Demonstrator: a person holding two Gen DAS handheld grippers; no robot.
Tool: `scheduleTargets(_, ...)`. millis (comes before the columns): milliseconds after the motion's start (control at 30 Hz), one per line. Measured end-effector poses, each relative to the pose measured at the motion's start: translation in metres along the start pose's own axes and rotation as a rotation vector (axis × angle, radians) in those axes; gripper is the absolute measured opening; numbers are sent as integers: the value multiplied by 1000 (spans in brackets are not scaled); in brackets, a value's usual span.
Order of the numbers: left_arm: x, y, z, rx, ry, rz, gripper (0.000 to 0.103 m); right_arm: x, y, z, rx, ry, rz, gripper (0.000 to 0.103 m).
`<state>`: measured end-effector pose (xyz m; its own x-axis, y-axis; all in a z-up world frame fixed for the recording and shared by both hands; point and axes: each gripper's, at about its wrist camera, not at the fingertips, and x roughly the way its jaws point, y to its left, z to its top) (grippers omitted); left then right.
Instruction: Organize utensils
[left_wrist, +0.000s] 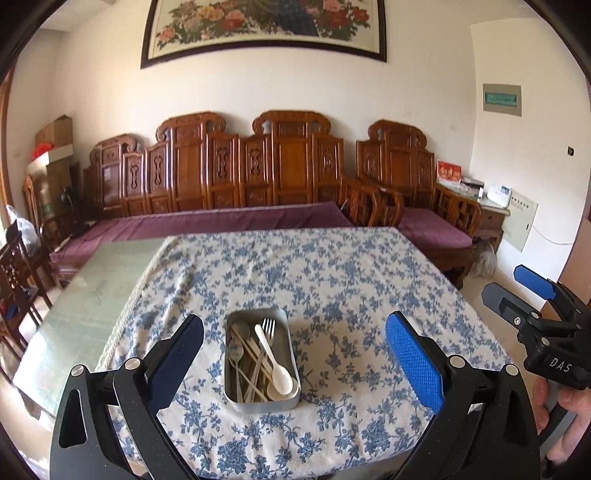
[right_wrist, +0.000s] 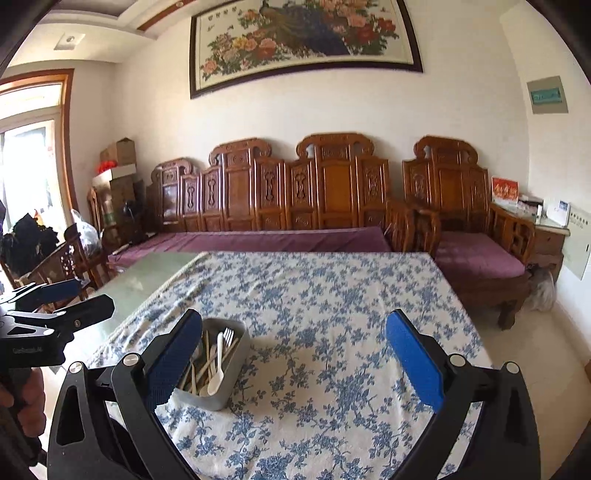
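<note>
Utensils (left_wrist: 258, 360) lie lengthwise, near to far, in the metal tray (left_wrist: 291, 354) centred ahead of your left tool (left_wrist: 295, 354), nearer than your right tool (right_wrist: 293, 354); both gape wide, empty.

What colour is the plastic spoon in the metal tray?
White; the plastic spoon shows best in the left wrist view, lying in the metal tray.

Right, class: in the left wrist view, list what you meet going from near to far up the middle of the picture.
metal tray of utensils → floral tablecloth → purple sofa cushion → carved wooden sofa back → framed flower painting
</note>
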<state>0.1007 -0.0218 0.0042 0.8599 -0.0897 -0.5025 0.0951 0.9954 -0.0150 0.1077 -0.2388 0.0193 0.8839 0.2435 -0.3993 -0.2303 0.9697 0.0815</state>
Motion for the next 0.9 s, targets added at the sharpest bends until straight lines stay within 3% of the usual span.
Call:
scheduleTargets(333,-38,1,14,-22,-95,17,95,-32,7,19,-29,-88,-29,100)
scheduleTargets(900,-41,0,11,-16,-103,31,95,-30,5,18,-14,-89,-35,100)
